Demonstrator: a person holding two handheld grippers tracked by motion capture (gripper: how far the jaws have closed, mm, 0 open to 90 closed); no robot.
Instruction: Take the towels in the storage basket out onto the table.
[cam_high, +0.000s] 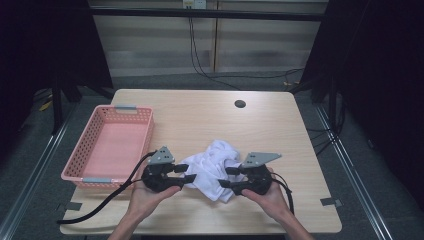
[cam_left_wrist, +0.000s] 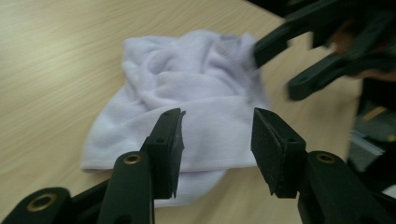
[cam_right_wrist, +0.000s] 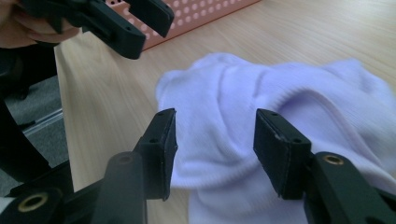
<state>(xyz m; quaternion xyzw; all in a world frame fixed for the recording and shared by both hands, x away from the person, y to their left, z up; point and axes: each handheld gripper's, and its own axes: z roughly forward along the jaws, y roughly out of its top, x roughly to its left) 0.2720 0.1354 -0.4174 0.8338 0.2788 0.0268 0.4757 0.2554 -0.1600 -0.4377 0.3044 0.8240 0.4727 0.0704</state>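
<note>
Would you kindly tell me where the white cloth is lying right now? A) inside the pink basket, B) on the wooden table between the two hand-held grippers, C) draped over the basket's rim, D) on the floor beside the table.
B: the white cloth lies crumpled on the wooden table, with the left hand-held gripper and right hand-held gripper on either side; the pink basket sits apart to the left.

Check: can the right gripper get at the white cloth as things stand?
Probably yes. The right gripper has its jaws apart just over the white cloth, nothing between them. The left gripper faces it from the cloth's other side.
</note>
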